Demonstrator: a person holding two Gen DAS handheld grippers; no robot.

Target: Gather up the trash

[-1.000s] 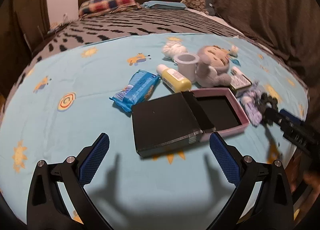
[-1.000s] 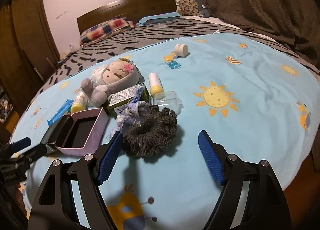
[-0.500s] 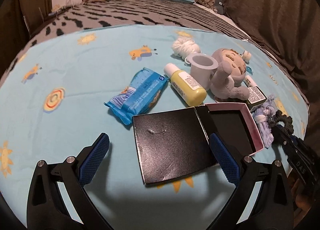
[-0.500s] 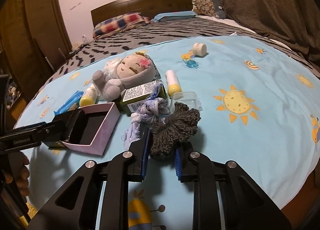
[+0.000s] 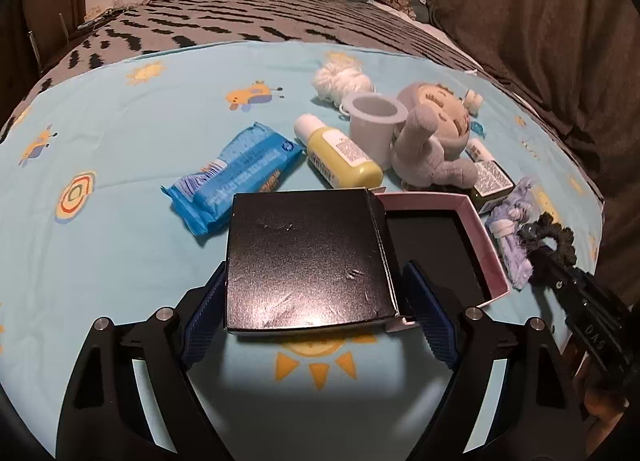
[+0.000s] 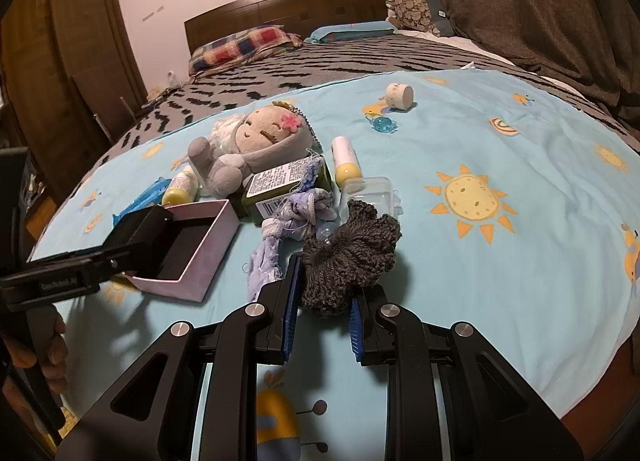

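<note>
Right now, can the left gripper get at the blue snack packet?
Probably not directly: the left gripper straddles the black box lid, which lies between it and the blue snack packet.

Grey scrunchie (image 6: 352,257) beside pink box (image 6: 200,257)

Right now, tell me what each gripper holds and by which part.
The right gripper is shut on the grey scrunchie, pinching its near edge. The left gripper clamps the black lid of the pink box by its sides.
</note>
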